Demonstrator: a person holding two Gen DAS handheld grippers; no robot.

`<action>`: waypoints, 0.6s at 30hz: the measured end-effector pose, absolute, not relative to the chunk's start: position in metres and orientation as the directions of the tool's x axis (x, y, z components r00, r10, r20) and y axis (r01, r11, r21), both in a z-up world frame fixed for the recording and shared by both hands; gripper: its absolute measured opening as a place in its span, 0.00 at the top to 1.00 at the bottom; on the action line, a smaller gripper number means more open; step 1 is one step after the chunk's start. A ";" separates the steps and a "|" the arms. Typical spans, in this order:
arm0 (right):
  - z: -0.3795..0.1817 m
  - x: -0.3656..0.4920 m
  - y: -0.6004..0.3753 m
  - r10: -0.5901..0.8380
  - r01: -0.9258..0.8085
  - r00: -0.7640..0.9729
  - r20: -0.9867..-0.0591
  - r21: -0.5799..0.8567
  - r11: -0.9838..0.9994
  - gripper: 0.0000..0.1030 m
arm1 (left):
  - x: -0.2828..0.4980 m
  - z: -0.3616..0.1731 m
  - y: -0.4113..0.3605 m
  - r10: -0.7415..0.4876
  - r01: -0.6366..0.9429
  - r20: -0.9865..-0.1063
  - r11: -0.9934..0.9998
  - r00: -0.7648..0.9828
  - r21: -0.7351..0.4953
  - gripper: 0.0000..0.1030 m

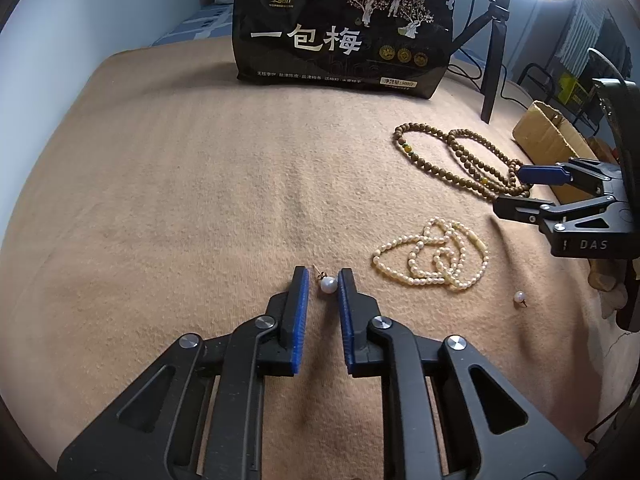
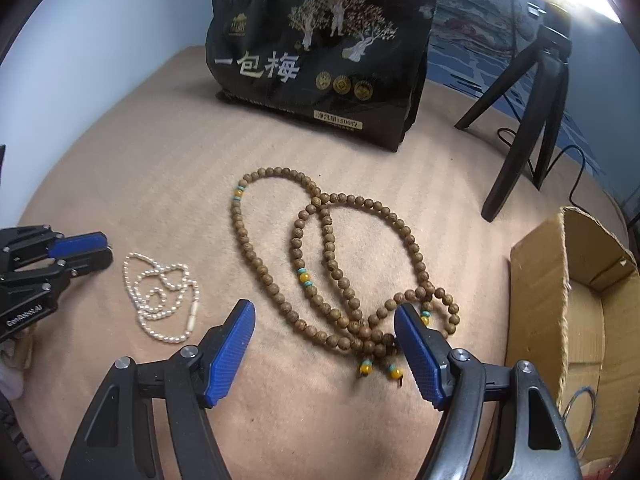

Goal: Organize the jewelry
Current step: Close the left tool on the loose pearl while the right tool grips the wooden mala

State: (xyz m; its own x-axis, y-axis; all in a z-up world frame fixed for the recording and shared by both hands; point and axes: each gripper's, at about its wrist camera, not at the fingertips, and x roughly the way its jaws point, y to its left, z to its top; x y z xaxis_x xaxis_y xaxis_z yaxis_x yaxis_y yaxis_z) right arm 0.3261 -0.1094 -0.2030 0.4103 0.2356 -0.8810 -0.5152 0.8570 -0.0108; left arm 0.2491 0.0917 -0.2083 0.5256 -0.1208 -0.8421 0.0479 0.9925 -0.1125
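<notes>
A white pearl stud earring (image 1: 328, 284) lies on the tan cloth between the tips of my left gripper (image 1: 323, 280), whose jaws stand a little apart around it, one pad touching or nearly touching. A second pearl earring (image 1: 519, 297) lies to the right. A cream pearl necklace (image 1: 434, 256) is coiled between them; it also shows in the right wrist view (image 2: 162, 298). A brown wooden bead necklace (image 2: 320, 256) lies ahead of my right gripper (image 2: 325, 316), which is wide open and empty, its right finger over the strand's near loop.
An open cardboard box (image 2: 560, 300) holding a metal ring stands at the right edge. A black snack bag (image 2: 320, 60) stands upright at the back. A black tripod (image 2: 532, 120) and cables are at the back right. The tan cloth (image 1: 180, 200) covers the surface.
</notes>
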 end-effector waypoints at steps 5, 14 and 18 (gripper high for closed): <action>-0.211 0.332 -0.105 0.214 -0.525 0.412 -0.886 -0.039 0.850 0.28 | 0.248 -0.210 0.090 -0.109 0.051 -0.841 0.994 0.531 -0.097 0.92; -0.220 0.344 -0.104 0.242 -0.510 0.400 -0.884 0.005 0.860 0.45 | 0.248 -0.211 0.088 -0.095 0.053 -0.837 0.995 0.539 -0.079 0.93; -0.218 0.343 -0.103 0.266 -0.524 0.387 -0.883 0.027 0.851 0.75 | 0.248 -0.211 0.089 -0.093 0.048 -0.836 0.996 0.541 -0.080 0.93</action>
State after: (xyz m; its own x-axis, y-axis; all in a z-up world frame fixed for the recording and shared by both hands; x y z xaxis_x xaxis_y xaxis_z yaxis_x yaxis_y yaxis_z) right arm 0.3431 -0.1029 -0.2181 0.3873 0.2664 -0.8826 -0.5241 0.8512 0.0270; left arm 0.2477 0.0886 -0.2107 0.5412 -0.0932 -0.8357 0.0480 0.9956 -0.0799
